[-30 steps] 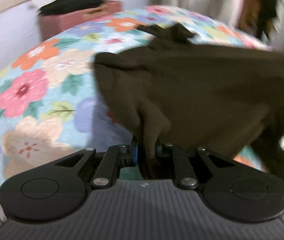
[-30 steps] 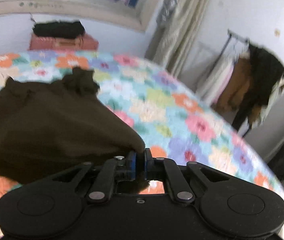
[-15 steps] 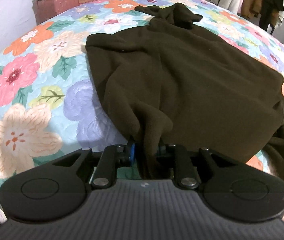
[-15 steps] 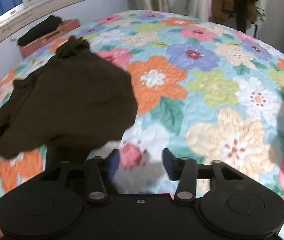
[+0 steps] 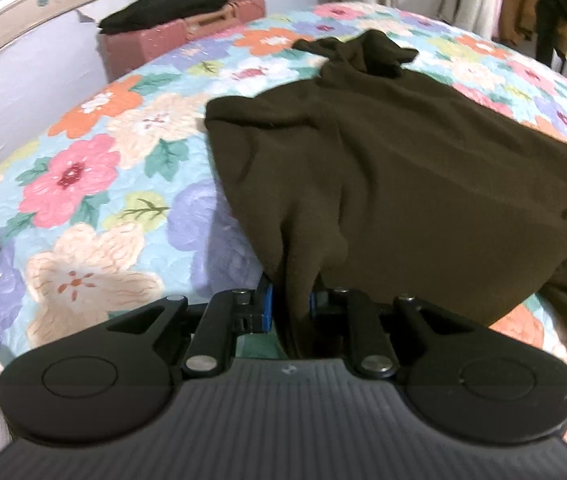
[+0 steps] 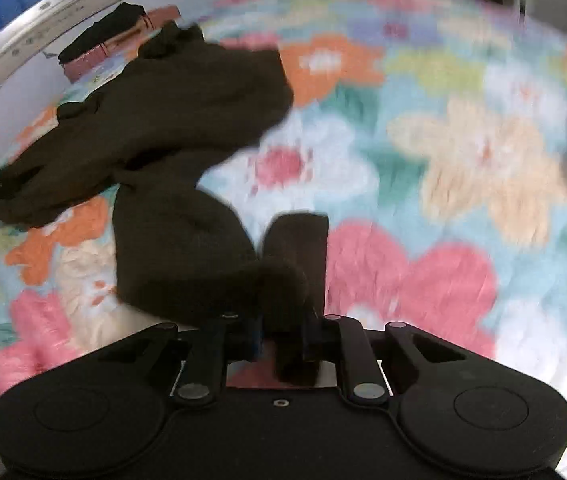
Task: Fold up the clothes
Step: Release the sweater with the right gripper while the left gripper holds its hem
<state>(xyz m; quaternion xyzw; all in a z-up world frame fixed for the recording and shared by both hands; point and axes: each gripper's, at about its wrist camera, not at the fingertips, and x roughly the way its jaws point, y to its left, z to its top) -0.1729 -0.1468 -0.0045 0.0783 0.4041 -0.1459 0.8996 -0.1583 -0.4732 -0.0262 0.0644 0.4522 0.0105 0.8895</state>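
Both tongs, left tongs (image 5: 289, 306) and right tongs (image 6: 283, 330), clamped on the brown garment (image 5: 395, 184) ahead.

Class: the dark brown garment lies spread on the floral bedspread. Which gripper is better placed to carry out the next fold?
Probably the right. The right gripper is shut on the loose sleeve, which can swing over the body. The left gripper clamps the dark brown garment at its near edge, anchoring it.

Both low and close over the bed (image 5: 95, 200), facing the far wall; shared: brown garment (image 5: 403, 184) (image 6: 171, 112), pink case (image 5: 179, 36).
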